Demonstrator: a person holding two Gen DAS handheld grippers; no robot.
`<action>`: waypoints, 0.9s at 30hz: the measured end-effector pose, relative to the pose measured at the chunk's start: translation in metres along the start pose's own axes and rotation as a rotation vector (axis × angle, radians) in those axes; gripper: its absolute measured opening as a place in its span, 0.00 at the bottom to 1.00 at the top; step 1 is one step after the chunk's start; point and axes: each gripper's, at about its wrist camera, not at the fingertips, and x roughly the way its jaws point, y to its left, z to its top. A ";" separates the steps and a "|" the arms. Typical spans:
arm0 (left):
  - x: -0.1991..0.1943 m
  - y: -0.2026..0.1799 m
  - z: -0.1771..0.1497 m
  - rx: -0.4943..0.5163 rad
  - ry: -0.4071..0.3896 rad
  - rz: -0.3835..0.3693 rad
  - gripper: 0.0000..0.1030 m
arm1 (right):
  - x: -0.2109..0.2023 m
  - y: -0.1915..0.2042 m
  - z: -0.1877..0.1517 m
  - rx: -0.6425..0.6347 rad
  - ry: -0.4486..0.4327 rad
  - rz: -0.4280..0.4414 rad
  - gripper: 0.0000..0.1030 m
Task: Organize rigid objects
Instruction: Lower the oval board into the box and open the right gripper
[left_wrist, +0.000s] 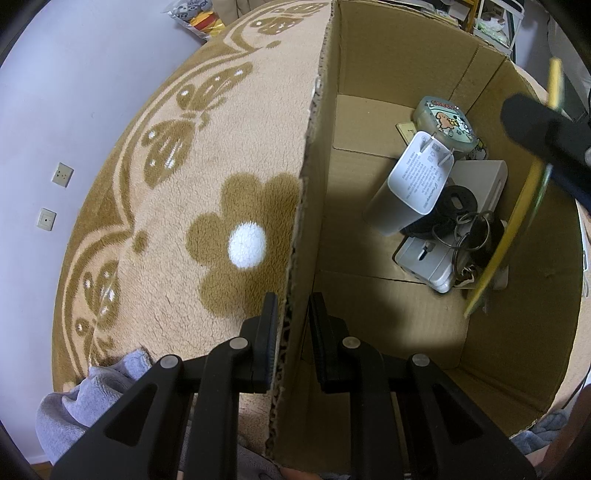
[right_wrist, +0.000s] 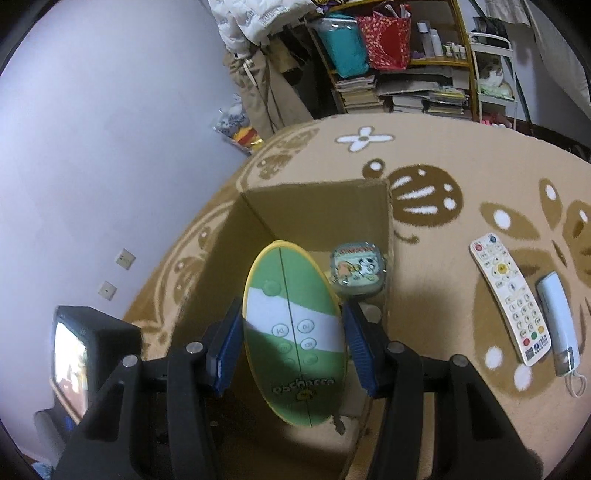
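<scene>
Cardboard box (left_wrist: 317, 206) wall, pinched between the left gripper (left_wrist: 291, 328) fingers. The right gripper (right_wrist: 291, 343) clamps a green oval remote (right_wrist: 291, 332) over the box. Only the left view shows the white charger (left_wrist: 413, 181) and keys (left_wrist: 469, 236) inside; only the right view shows a white remote (right_wrist: 509, 295) on the rug (right_wrist: 436, 258).

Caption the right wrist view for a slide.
Right claw holds a green oval toy over the cardboard box; two remotes wait on the patterned rug.
</scene>
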 end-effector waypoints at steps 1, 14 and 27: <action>0.000 0.000 0.000 0.000 0.000 0.000 0.17 | 0.000 0.000 -0.001 -0.002 0.000 0.002 0.55; 0.000 0.002 0.002 0.000 0.003 0.001 0.17 | -0.022 0.005 0.004 -0.040 -0.061 -0.013 0.81; 0.000 0.001 0.001 -0.002 0.001 -0.002 0.17 | -0.053 -0.031 0.031 -0.044 -0.126 -0.155 0.96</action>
